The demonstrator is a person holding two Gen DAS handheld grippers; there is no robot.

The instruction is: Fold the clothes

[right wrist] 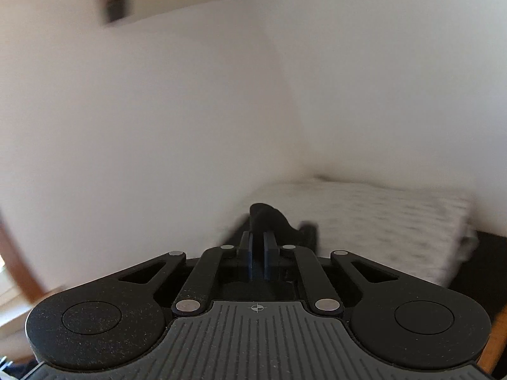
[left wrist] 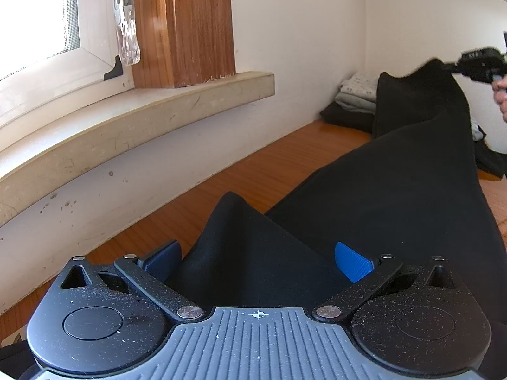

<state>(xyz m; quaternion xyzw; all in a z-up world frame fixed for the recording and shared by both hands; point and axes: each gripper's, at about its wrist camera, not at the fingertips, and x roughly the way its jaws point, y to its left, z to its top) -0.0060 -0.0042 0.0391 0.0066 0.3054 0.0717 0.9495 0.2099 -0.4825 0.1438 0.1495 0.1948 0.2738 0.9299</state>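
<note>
Black garment (left wrist: 396, 174) hangs stretched above the wooden table (left wrist: 253, 174), its far end pinched by the right gripper (right wrist: 259, 237) at two o'clock. Left gripper (left wrist: 258, 259) is spread wide, cloth between its pads; even tension should keep the fold straight.

Black gripper (left wrist: 258, 261), blue pads (left wrist: 353, 266), silver screws

Black garment (left wrist: 396, 190), stretched above table

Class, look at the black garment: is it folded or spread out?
Spread out, not folded: the black garment stretches from the left hand-held gripper, whose jaws stand apart, to the right hand-held gripper, above the wooden table.
</note>
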